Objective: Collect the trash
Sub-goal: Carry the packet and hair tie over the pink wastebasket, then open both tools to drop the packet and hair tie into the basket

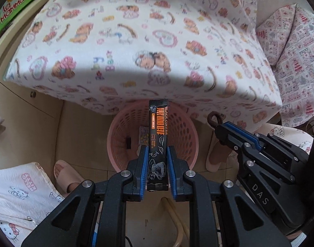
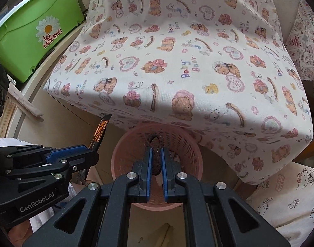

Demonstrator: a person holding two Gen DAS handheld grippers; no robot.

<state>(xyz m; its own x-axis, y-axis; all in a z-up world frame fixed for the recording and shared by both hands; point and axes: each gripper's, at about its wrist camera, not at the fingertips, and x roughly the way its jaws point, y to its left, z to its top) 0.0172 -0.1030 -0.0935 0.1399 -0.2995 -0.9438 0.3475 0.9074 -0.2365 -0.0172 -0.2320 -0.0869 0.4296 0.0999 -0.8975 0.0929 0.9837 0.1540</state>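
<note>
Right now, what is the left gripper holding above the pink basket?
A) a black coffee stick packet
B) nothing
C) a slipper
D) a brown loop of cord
A: the left gripper is shut on the black coffee stick packet, upright over the pink basket; the brown loop is in the right gripper.

Pink basket, black-orange sachet, bear-print cloth

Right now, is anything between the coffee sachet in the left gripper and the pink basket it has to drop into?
Nothing visible blocks it. The black coffee sachet sits upright between the left gripper fingers, above the open mouth of the pink basket. The bear-print cloth overhangs only the basket's far rim.
</note>
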